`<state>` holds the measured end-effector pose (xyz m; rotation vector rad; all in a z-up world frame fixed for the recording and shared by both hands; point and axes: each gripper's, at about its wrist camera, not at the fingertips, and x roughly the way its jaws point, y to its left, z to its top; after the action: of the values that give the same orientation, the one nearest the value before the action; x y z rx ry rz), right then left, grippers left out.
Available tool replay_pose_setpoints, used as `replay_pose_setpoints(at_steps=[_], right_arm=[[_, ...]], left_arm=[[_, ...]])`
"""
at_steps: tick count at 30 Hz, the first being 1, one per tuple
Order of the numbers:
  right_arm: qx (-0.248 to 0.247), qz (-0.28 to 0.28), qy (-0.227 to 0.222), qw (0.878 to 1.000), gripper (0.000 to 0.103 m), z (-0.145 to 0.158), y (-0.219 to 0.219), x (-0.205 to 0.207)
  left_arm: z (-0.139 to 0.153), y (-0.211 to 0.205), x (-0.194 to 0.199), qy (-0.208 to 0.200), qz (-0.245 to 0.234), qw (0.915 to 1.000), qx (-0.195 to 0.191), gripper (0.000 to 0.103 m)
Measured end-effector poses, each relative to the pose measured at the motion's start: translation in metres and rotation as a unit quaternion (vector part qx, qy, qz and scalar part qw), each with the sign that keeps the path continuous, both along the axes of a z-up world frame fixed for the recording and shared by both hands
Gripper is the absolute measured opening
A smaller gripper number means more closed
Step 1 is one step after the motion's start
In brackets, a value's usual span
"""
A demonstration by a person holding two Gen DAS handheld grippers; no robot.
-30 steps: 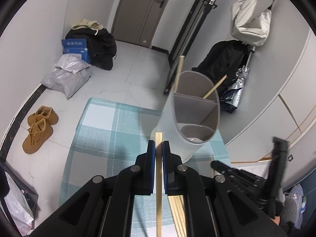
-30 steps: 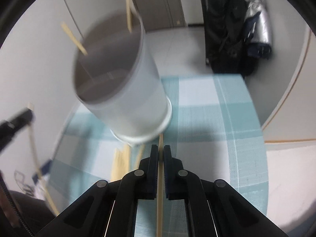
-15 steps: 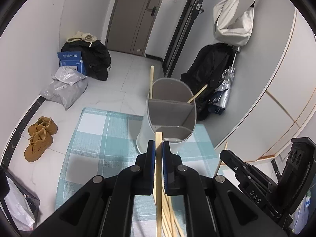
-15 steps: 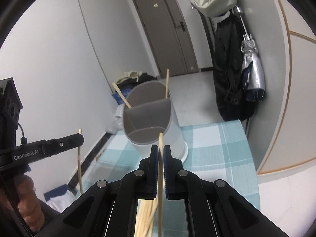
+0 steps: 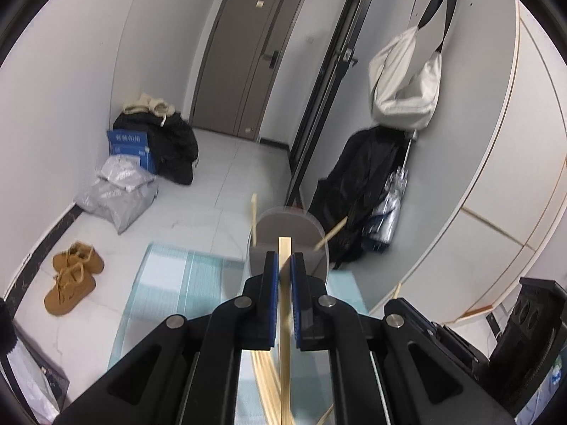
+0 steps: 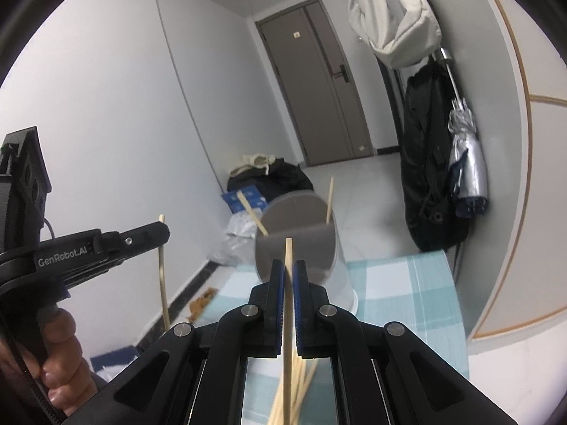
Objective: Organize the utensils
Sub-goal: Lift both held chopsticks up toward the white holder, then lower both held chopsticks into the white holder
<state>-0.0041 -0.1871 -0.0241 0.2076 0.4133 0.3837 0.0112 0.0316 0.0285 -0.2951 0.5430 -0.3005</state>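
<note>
Both hand-held grippers have lifted since a second ago: the holder, which filled the views close up, now sits lower and farther off, and more of the room shows. Left hand-held gripper (image 5: 281, 269) is clamped on one wooden chopstick (image 5: 284, 248), its blunt end poking up just past the blue pads. Right hand-held gripper (image 6: 288, 276) is likewise closed tight on its own chopstick (image 6: 288, 251), tip sticking up above the jaws. Holder (image 6: 301, 244) is a grey divided cup standing upright on the table (image 6: 407, 290), which has a teal-and-white checked cloth; it is ahead of both grippers, apart from them. Two chopsticks already lean inside it, one at the left rim (image 5: 253, 212), one at the right (image 5: 331, 232). More loose chopsticks (image 5: 264, 382) lie in a bundle on the table below the grippers, blurred. In the right wrist view the left hand-held gripper shows from the side at left, a hand (image 6: 58, 350) wrapped round its grip, chopstick hanging down through it. Floor beyond: brown shoes (image 5: 72, 278), grey bags (image 5: 117, 198), blue box (image 5: 129, 145). Door (image 5: 248, 63) at the back, white bag (image 5: 404, 81) hanging on the right wall.
</note>
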Motion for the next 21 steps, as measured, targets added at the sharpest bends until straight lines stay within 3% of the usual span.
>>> replay_pose_setpoints(at_steps=[11,21], right_arm=[[0.009,0.008,-0.074,0.997,0.004,0.088,-0.004,0.042],[0.017,-0.001,-0.106,0.994,0.004,0.122,-0.001,0.122]], left_arm=[[0.047,-0.009,0.042,-0.061,0.006,0.9981,0.005,0.003],[0.065,-0.014,0.103,-0.105,-0.003,0.9943,0.016,0.003]])
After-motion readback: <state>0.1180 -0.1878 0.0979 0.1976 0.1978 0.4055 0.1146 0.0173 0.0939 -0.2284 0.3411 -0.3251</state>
